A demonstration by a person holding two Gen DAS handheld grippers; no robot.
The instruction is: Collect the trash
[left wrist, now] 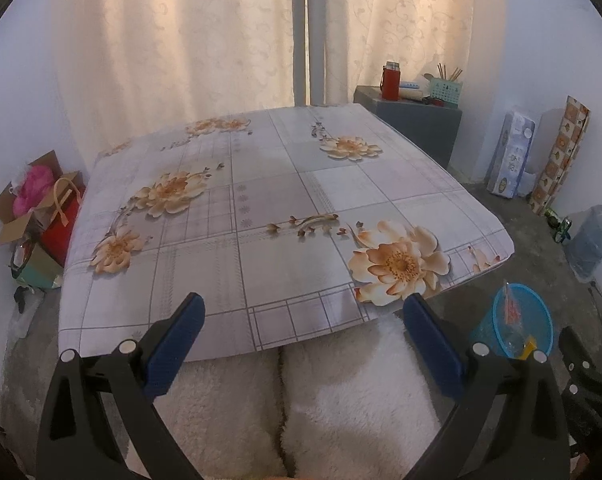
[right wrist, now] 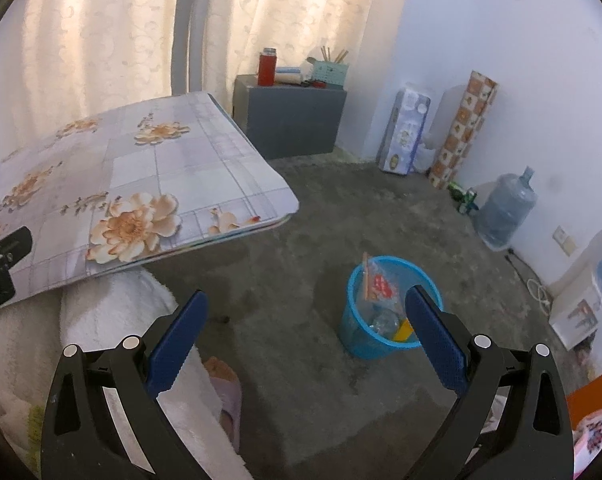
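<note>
I hold the left gripper (left wrist: 303, 312) low, in front of the near edge of the worktop covered with a pale checked cloth printed with orange flowers (left wrist: 261, 208). Its jaws are spread wide and nothing is between them. Below them I see my knees in white fluffy trousers (left wrist: 333, 400), which go under the worktop edge.

The right gripper (right wrist: 307, 308) points more to the right, over the grey concrete floor (right wrist: 301, 360). Its jaws are also spread wide and hold nothing. The round blue plastic waste basket (right wrist: 355, 336) stands on the floor, well apart from the worktop corner, and the right finger of this gripper partly covers it in the right wrist view. Inside the basket lies the trash: a clear plastic bag with red print (right wrist: 379, 284), something transparent and crumpled (right wrist: 383, 320), and a small yellow piece (right wrist: 403, 332).

In the left wrist view the same basket (left wrist: 487, 332) is seen at the right, beside the worktop.

Against the far wall stands a dark grey cabinet (right wrist: 297, 120) with a red flask (right wrist: 267, 68) on top. A big bluish water bottle (right wrist: 505, 208) stands by the right wall.
</note>
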